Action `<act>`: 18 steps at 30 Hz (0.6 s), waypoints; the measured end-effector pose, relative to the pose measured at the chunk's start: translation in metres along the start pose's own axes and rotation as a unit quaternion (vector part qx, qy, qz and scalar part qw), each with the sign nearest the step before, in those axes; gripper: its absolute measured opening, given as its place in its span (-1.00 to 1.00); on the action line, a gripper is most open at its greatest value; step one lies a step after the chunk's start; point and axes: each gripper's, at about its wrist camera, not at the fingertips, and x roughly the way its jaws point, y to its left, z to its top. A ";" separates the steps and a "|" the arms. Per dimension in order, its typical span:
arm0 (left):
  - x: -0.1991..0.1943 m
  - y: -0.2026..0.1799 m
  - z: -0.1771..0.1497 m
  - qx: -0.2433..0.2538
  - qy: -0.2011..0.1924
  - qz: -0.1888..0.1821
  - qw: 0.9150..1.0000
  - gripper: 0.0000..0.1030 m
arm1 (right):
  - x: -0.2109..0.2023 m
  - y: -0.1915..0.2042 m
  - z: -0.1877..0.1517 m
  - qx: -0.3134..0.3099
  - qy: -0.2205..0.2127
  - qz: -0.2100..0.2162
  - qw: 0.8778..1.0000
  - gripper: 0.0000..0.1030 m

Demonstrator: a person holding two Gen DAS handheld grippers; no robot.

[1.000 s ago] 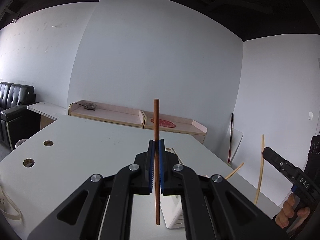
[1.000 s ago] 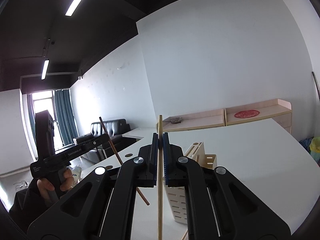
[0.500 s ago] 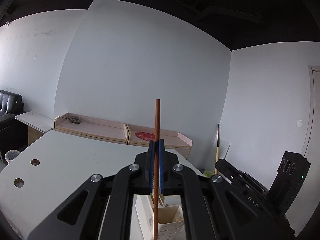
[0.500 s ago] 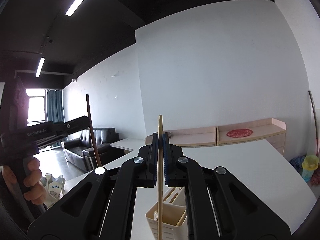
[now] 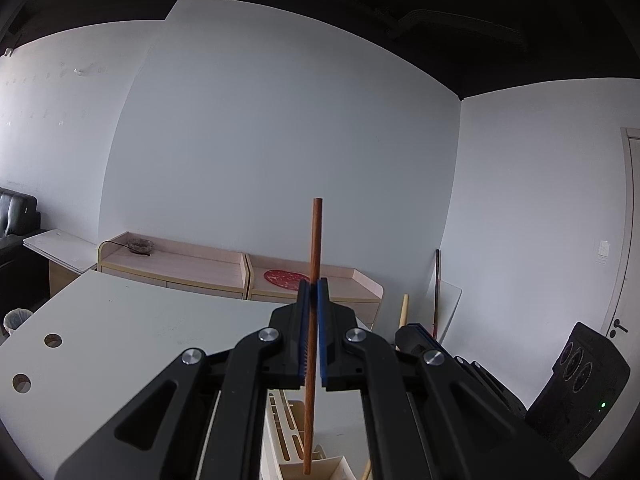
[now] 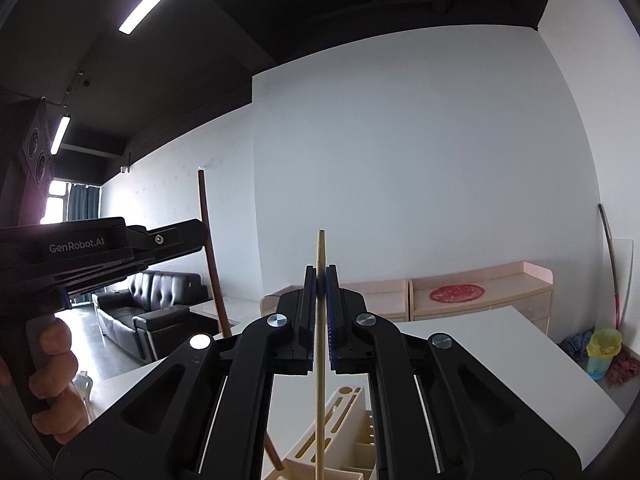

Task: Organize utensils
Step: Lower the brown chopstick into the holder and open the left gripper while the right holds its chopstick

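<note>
My left gripper (image 5: 313,292) is shut on a dark brown chopstick (image 5: 315,240) held upright; its lower tip hangs just above the cream utensil holder (image 5: 296,456) on the white table. My right gripper (image 6: 320,280) is shut on a pale wooden chopstick (image 6: 321,248), also upright, its lower end over the same holder (image 6: 352,432). In the right wrist view the left gripper (image 6: 172,240) shows at the left with the brown chopstick (image 6: 208,240). In the left wrist view the right gripper's body (image 5: 448,364) shows at the right with the pale chopstick's top (image 5: 403,310).
The white table (image 5: 120,336) has two round cable holes (image 5: 36,362) at its left. Low wooden cabinets (image 5: 200,264) stand along the far wall. A black sofa (image 6: 152,308) is off to the left. A door (image 5: 628,280) is at the right.
Both grippers have risen and moved in over the utensil holder, closer to each other. Each still holds its chopstick upright.
</note>
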 end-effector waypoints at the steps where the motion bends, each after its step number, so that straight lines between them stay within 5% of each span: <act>1: 0.003 0.000 -0.004 -0.001 0.003 -0.004 1.000 -0.93 | 0.002 -0.003 -0.003 0.001 -0.002 0.000 1.000 -0.91; 18: 0.021 0.008 -0.050 0.004 0.054 -0.006 0.999 -1.00 | 0.007 -0.019 -0.051 0.025 -0.003 0.012 1.000 -0.91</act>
